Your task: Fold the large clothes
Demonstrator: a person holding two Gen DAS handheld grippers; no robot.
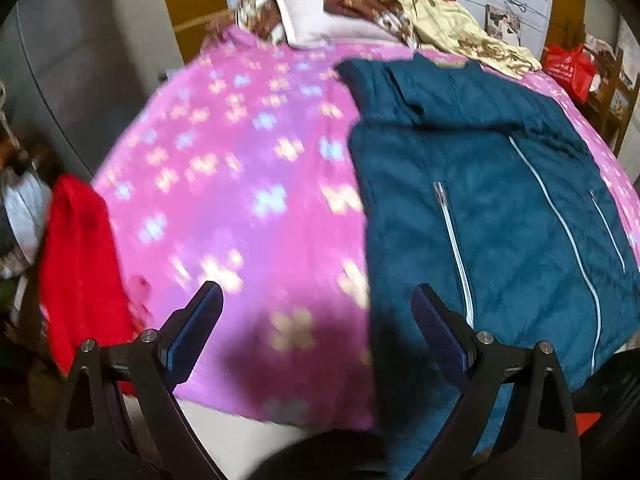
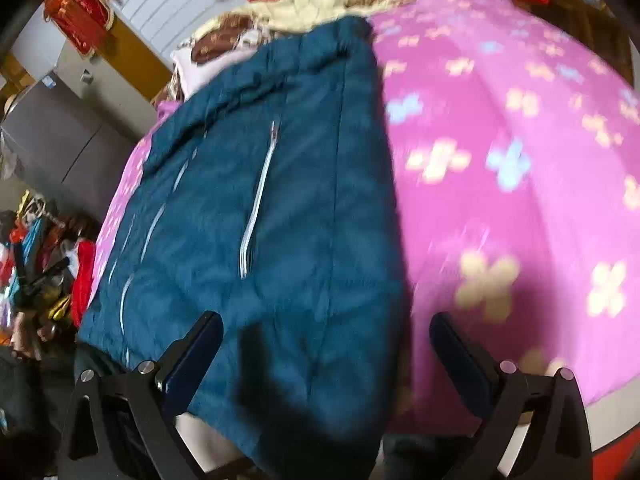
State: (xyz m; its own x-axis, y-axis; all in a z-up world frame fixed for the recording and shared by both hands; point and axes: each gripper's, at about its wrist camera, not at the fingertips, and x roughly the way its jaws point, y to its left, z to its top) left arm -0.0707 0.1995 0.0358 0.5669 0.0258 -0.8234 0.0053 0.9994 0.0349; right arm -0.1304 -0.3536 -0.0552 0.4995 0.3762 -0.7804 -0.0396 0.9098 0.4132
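Note:
A large dark teal jacket (image 1: 500, 208) with pale zippers lies spread on a bed with a pink flowered blanket (image 1: 224, 168); its hem hangs over the near edge. It also shows in the right wrist view (image 2: 280, 208). My left gripper (image 1: 316, 312) is open and empty above the blanket's near edge, just left of the jacket's left side. My right gripper (image 2: 326, 344) is open and empty above the jacket's hem near its right side.
A red garment (image 1: 80, 264) hangs off the bed's left edge. Pillows and a brown-and-cream quilt (image 1: 360, 12) are piled at the head of the bed. A red bag (image 1: 568, 68) sits at the far right. Clutter (image 2: 36, 276) stands left of the bed.

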